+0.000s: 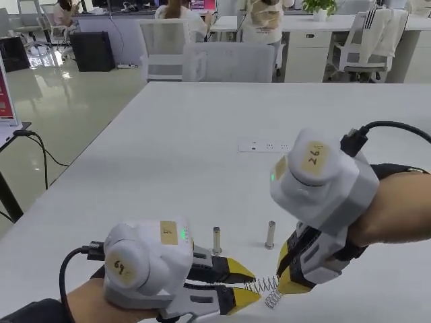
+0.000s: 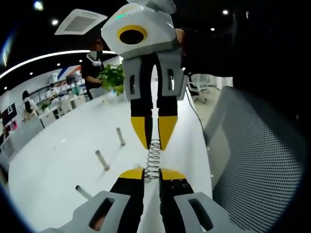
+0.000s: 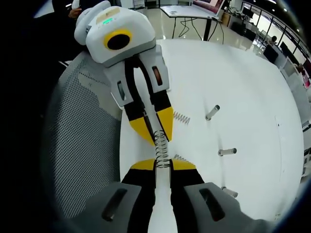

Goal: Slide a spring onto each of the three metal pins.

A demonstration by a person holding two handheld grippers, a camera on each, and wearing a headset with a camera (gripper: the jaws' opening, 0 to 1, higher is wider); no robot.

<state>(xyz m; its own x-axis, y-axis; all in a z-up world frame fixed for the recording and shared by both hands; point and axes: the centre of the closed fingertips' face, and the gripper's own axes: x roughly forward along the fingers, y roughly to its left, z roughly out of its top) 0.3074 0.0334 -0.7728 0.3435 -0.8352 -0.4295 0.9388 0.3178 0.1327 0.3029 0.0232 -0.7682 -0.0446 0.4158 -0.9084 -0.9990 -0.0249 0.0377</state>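
My left tongs (image 1: 252, 284) and right tongs (image 1: 283, 286) meet tip to tip low over the near edge of the white table (image 1: 202, 148), each clamped on one end of the same spring (image 1: 268, 285). The spring is stretched in the short gap between the two pairs of yellow tips, clear of the tabletop. In the left gripper view my own jaws pinch its lower coils while the other tongs come down from above onto the upper coils. The three pins (image 3: 227, 152) stand upright in a row on the table just beyond the tongs, bare metal, apart from the held spring. Two loose springs (image 3: 181, 117) lie flat on the table beside the tongs, between them and the pins.
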